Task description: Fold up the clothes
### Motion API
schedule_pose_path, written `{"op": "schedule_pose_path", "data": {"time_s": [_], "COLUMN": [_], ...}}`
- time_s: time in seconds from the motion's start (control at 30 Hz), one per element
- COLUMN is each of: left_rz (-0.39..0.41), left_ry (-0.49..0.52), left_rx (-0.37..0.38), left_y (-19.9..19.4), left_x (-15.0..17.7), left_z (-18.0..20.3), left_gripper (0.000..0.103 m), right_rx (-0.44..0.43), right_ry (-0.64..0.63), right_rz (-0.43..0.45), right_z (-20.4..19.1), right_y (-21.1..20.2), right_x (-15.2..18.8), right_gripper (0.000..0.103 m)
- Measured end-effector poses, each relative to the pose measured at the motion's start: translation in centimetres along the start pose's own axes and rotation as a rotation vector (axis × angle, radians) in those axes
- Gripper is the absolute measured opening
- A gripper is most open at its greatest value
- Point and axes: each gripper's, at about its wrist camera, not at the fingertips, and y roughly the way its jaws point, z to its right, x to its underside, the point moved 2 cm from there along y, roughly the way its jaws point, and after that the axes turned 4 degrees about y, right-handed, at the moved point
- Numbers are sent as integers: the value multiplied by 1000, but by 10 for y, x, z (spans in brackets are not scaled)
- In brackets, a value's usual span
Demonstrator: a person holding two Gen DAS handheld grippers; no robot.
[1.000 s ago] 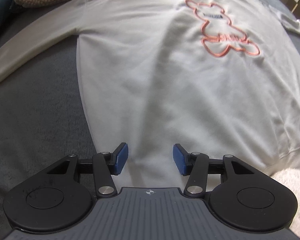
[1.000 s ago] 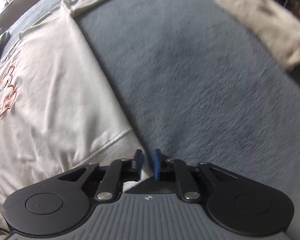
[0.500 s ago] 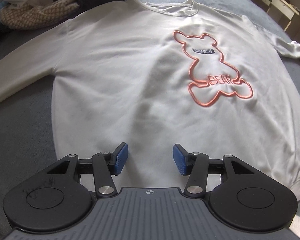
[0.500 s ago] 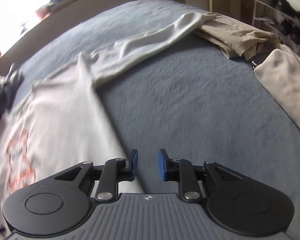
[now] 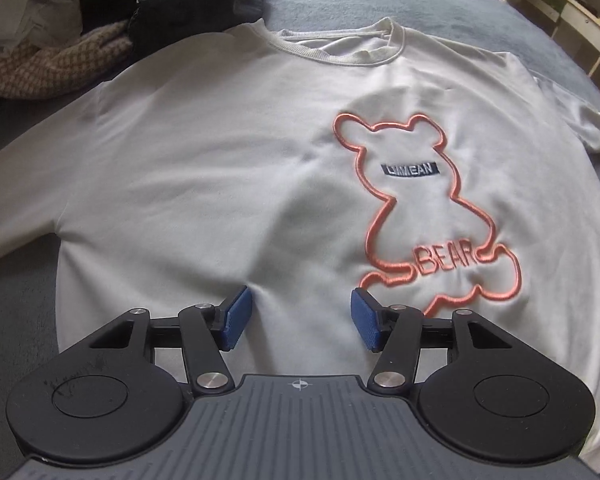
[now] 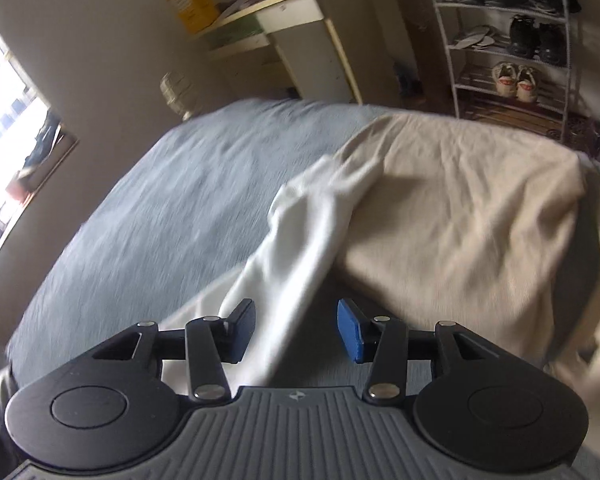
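Observation:
A white sweatshirt (image 5: 204, 168) with an orange bear outline (image 5: 424, 216) lies face up on the grey-blue bed cover (image 5: 16, 304). My left gripper (image 5: 298, 322) hovers above its lower chest; the jaws are opening and grip nothing. In the right wrist view, one white sleeve (image 6: 300, 240) stretches away across the bed, its cuff end lying on a beige garment (image 6: 460, 216). My right gripper (image 6: 296, 334) hangs over that sleeve. Its jaws are opening and the blue pads stand apart, clear of the cloth.
A pile of dark, checked and pale clothes (image 5: 112, 28) sits beyond the sweatshirt's left shoulder. Past the bed stand a pale desk (image 6: 300, 36) and a white wire shoe rack (image 6: 512, 44). A window (image 6: 4, 120) glows at the left.
My left gripper slid up the sweatshirt from hem toward chest, so the collar came into view. My right gripper swung along the sleeve toward its cuff, rolled, and opened from nearly shut.

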Motion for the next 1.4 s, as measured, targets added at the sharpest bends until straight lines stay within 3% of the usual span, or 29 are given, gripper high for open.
{"op": "schedule_pose_path", "data": {"time_s": [0.13,0.23,0.43,0.5,0.63,0.73,1.03,1.23,1.4], "left_rz": [-20,-29,-38,-41,-47,-41,-22,1,22], "left_ry": [-13,-15,-26,-25,-26,-28,-49,-52,-81], "left_rx": [-21,-39,-67,-71,-76,-76,-51,-27,12], "left_y": [5,8,9,9,10,9,6,3,-3], "left_x": [0,0,-1,-2,-3,-2,-1,1,4], "left_z": [2,4,8,8,8,8,4,1,-8], "left_gripper": [55,56,56,56,57,57,57,57,57], "right_rx": [-11,0,15,20,27,10,-234,-479,-677], "right_ry": [102,164,273,260,156,148,89,-44,-105], "right_rz": [45,11,17,29,67,118,174,158,96], "right_z": [12,21,35,34,25,25,-17,-92,-155], "right_y": [29,54,78,79,70,55,-6,-71,-120], "right_x": [-36,-52,-62,-62,-62,-65,-64,-40,4], "right_gripper": [49,52,53,48,15,7,5,5,5]}}
